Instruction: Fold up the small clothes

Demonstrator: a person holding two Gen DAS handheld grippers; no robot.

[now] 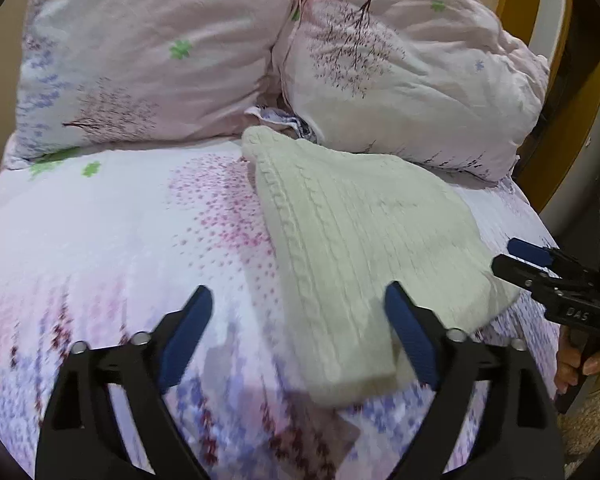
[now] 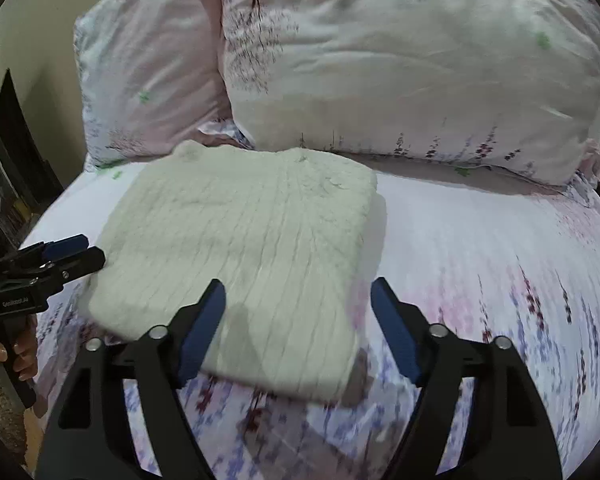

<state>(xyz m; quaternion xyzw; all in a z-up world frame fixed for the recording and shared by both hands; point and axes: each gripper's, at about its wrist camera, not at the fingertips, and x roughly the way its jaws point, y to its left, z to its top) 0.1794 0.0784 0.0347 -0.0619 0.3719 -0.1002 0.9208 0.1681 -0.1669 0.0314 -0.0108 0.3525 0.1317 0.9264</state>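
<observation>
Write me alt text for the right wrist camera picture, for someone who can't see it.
A folded cream knit sweater lies on a floral bedsheet, with the right hand-held gripper open just above its near edge, gripping nothing. Two floral pillows lean behind it, and the left hand-held gripper reaches in from the left edge.

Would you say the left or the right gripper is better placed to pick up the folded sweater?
Probably the right gripper: its open jaws straddle the cream knit sweater's near edge, while the left gripper covers only a corner.

Bare bedspread (image 2: pixel 480 248) right of folded sweater (image 2: pixel 244 248); pillows (image 2: pixel 412 72) block far side
</observation>
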